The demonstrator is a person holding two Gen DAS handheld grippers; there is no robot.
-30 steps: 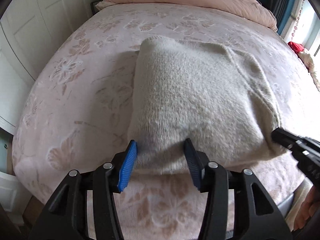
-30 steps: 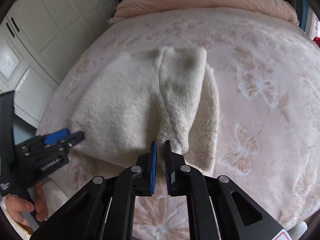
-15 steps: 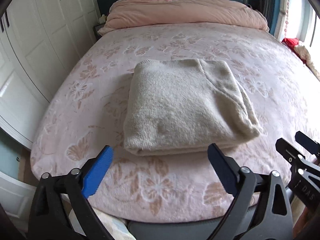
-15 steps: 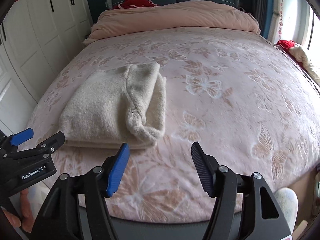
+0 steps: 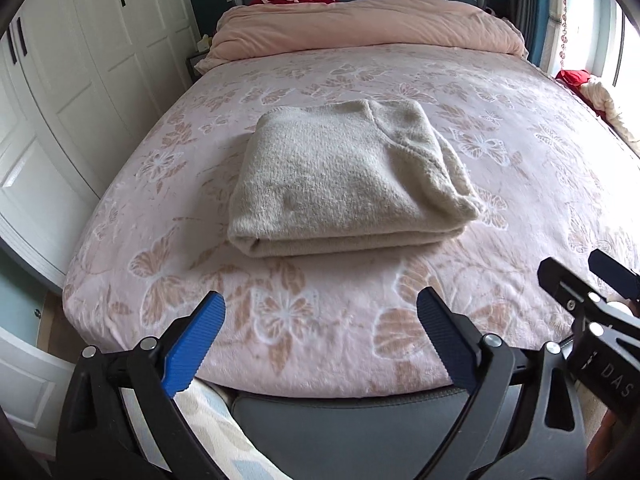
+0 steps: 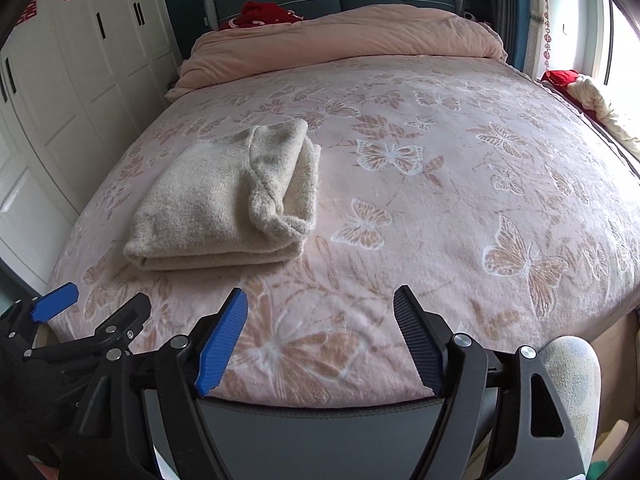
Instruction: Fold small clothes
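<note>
Pink butterfly-print bed blanket [image 5: 320, 320] carries the folded cream knitted sweater [image 5: 344, 180], left of centre near the foot. Sweater looks soft, floppy; best pinched at the near folded edge. Left gripper [image 5: 320, 344] wide open and empty; right gripper [image 6: 320, 340] opening, nothing between its jaws

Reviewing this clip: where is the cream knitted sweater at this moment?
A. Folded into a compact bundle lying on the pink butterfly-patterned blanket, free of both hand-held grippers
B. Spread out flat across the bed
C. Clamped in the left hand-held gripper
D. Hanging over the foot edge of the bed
A: the cream knitted sweater lies folded in layers on the pink butterfly-patterned blanket, with the left hand-held gripper and the right hand-held gripper both clear of it.
</note>
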